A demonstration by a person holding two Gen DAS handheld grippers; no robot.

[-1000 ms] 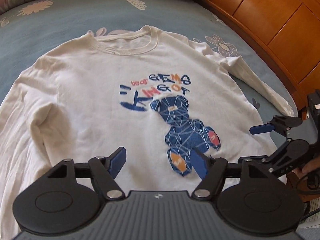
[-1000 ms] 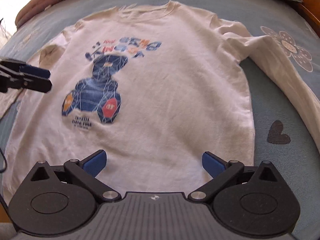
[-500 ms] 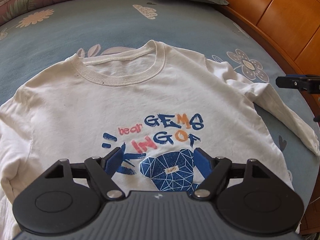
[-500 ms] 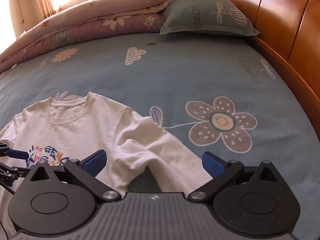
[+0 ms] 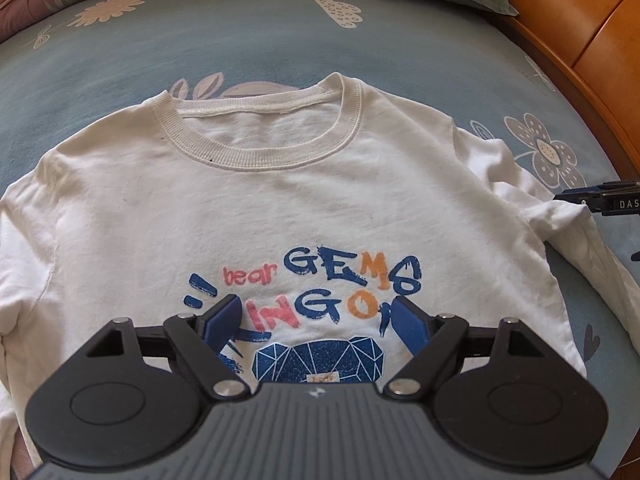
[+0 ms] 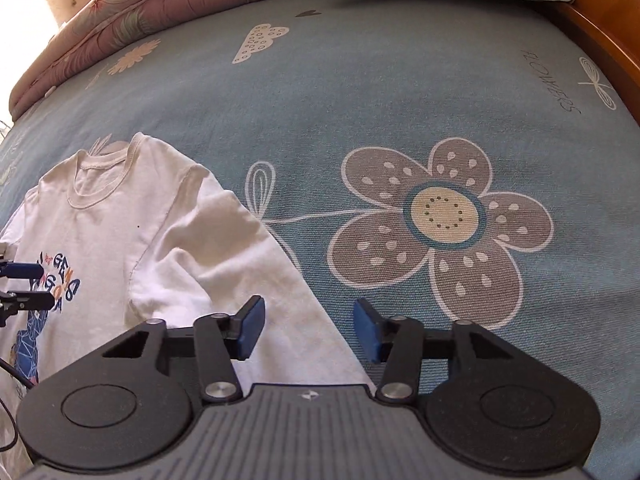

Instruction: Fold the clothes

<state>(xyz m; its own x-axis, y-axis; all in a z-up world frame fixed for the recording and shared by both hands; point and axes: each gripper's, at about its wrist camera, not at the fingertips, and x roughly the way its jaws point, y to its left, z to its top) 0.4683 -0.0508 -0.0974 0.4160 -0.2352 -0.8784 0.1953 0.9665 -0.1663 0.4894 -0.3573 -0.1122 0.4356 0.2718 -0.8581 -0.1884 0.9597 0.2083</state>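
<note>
While left tool [image 5: 314,320] gapes over shirt [image 5: 280,208], right tool [image 6: 308,330] gapes over sleeve [image 6: 256,264].

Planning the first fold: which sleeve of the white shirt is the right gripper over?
The sleeve beside the big grey flower print; the right gripper is open above it. The other sleeve lies at the opposite side.

The left claw [image 5: 314,320] is level, its two blue-padded fingers [image 5: 220,318] spread wide with nothing between them. The right claw [image 6: 308,330] is likewise level, its fingers [image 6: 250,328] parted and empty. In the left wrist view the right claw [image 5: 600,200] shows at the far right edge, side-on.
</note>
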